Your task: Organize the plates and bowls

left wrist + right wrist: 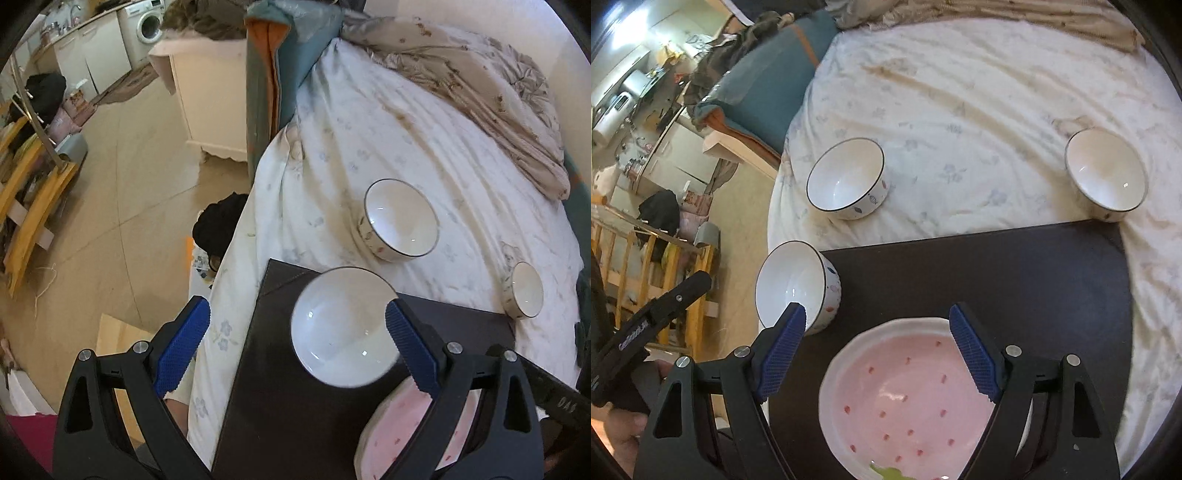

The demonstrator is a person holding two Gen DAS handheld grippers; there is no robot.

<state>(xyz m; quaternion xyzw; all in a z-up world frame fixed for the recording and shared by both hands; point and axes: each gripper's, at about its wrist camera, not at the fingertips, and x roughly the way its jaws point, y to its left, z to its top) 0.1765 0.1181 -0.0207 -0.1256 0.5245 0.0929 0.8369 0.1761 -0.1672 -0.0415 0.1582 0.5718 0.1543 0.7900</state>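
Observation:
A dark mat [295, 424] [1015, 280] lies on the bed. A white bowl [341, 325] [798, 284] stands at its left corner, between the blue pads of my open left gripper [297, 343] but not held. A pink plate with red dots [908, 398] [391, 435] sits at the mat's near edge, under my open right gripper [877, 350]. A second white bowl [400, 219] [846, 179] and a third [524, 290] [1106, 175] stand on the sheet beyond the mat.
The white flowered bedsheet [960, 110] has a crumpled beige blanket [461, 74] at the back. The bed edge drops to the tan floor [110, 203] on the left. A teal cushion [768, 85] and a white cabinet [210, 92] stand by the bed.

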